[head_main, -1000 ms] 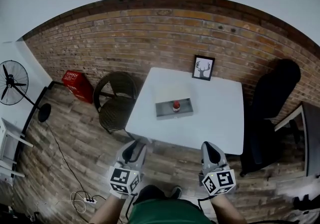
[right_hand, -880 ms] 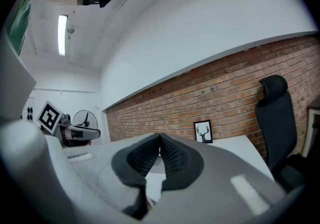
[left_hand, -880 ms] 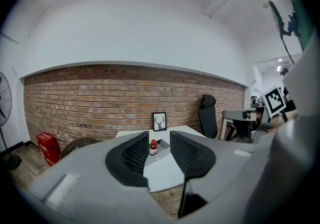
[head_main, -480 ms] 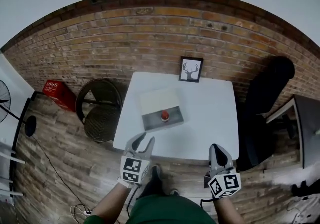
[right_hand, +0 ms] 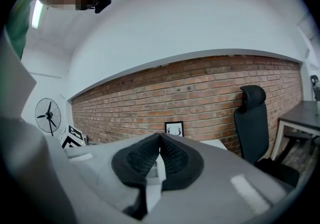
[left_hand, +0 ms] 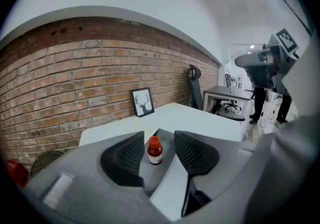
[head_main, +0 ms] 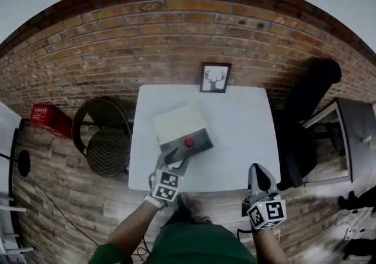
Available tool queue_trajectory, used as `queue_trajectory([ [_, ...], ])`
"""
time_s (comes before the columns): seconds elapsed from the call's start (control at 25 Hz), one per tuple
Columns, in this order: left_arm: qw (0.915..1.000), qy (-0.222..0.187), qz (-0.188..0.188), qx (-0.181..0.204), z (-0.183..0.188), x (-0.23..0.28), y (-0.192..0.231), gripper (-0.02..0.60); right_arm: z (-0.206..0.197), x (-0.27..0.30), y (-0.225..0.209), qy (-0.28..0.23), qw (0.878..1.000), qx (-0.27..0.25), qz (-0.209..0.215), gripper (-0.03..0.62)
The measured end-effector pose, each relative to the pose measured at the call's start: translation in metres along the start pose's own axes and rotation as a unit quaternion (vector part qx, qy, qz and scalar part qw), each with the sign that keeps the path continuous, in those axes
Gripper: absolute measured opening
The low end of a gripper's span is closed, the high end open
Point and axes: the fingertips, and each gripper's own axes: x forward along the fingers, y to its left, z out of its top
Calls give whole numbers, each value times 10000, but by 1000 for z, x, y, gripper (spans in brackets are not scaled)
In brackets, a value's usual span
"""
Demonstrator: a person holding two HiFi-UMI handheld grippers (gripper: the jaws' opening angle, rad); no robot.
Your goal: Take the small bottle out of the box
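A small bottle [head_main: 189, 142] with a red cap stands upright in a shallow grey box [head_main: 197, 142] on the white table [head_main: 235, 133]; the box's pale lid [head_main: 178, 120] lies open behind it. My left gripper [head_main: 174, 158] reaches over the table's near edge, just short of the box. In the left gripper view the bottle [left_hand: 155, 151] shows between the jaws of the left gripper [left_hand: 158, 137] but farther ahead, untouched. Those jaws have just been opening and hold nothing. My right gripper [head_main: 258, 173] hangs off the table's near right edge; in its own view the right gripper [right_hand: 160, 138] is shut on nothing.
A framed deer picture [head_main: 215, 77] leans on the brick wall at the table's far edge. A round wicker chair [head_main: 101, 139] stands left of the table, a black office chair [head_main: 308, 104] and a dark desk [head_main: 355, 130] right. A red crate [head_main: 48, 117] sits far left.
The person has stepped up to the table. My left gripper has moved forward and down to the box, and its jaws stand wider. The right gripper has shifted forward along the table's edge.
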Motion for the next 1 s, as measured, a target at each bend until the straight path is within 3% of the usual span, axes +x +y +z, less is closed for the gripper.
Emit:
queue_trajectory([
  [0.48, 9960, 583, -658, 145, -31, 77, 13, 215, -4, 23, 6, 180, 9986, -17, -500, 3],
  [0.8, 9929, 949, -635, 325, -45, 108, 9, 213, -1, 32, -14, 146, 9988, 59, -459, 3],
  [1.0, 9921, 1111, -461, 358, -51, 114, 7, 176, -1, 32, -35, 122, 9992, 145, -359, 3],
])
